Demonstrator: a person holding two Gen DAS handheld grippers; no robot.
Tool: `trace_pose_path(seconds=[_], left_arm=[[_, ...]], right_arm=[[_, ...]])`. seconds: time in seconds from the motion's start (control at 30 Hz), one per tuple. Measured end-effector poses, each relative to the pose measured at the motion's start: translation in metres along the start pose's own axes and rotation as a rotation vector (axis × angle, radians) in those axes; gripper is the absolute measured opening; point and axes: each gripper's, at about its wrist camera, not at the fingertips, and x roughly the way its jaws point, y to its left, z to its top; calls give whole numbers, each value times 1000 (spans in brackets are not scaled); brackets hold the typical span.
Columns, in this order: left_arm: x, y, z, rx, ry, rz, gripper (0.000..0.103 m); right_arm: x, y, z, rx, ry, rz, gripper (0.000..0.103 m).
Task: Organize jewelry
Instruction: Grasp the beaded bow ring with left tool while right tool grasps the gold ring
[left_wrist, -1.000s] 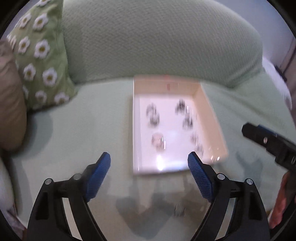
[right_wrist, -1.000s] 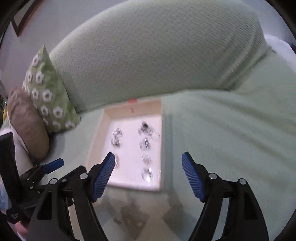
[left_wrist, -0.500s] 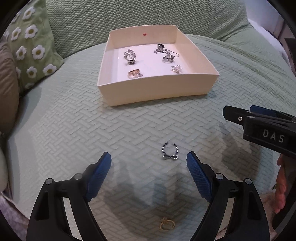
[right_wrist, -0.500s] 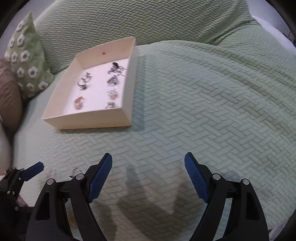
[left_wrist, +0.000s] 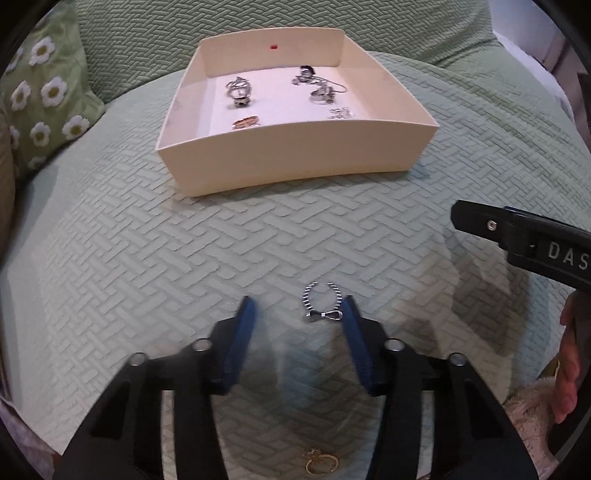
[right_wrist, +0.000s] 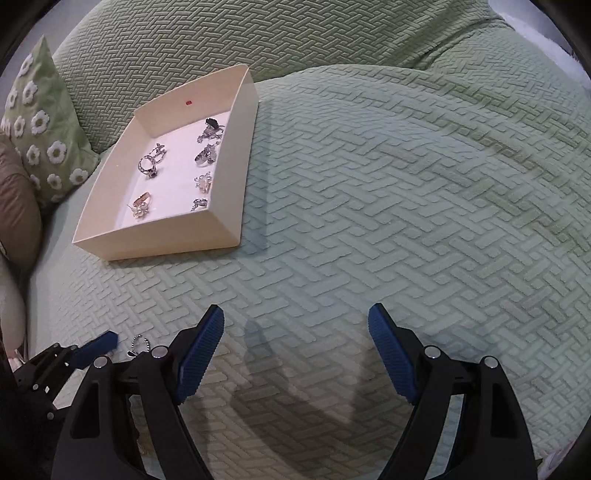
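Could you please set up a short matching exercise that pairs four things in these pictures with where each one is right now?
Things:
1. beaded ring with a bow
2. gold ring
3. cream box
4. daisy cushion

Places:
A. against the sofa back, to the left of the box
B. on the green cover, between the closing fingers of the left gripper, nearer the right-hand one
C. on the cover at the very bottom of the left wrist view, under the gripper
D. further back on the cover, with jewelry inside

Pairs: 1-B, 2-C, 3-D, 4-A

Rings (left_wrist: 240, 92) in box (left_wrist: 295, 158), on bedspread (left_wrist: 147, 258)
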Motion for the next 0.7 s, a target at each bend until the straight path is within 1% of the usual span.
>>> trace_pose_path(seconds=[0.03,0.07,0.1,0.2,0.3,0.37,0.43,0.57,0.63,0.7], left_arm=[[0,-1,0,8,0,-9,30],[0,-2,0,13,-1,-12,27],[-1,-3,0,15,-2,-10,20],[-4,-3,-2,-3,-4,-33,19],[-7,7,0,-22,-12,-45,18],[-16,13,-1,-47,-29,-53,18],[-24,23,-2,-80,-49,-52,18],[-36,47,-10,-167,-75,-57,18],[-41,61,-16,-224,-83,-73,18],[-45,72,-19,-260,-90,-95,18]], right_arm=[[1,1,0,-5,3,0,79],[1,2,-1,-11,5,2,79],[1,4,-1,-19,8,4,79],[-1,8,-3,-29,5,11,79],[-6,14,-7,-36,4,37,79],[-10,19,-12,-39,1,77,79],[-13,30,-23,-71,5,117,79],[-14,55,-43,-123,79,166,79],[-21,71,-53,-140,109,224,79],[-25,84,-61,-156,135,244,79]])
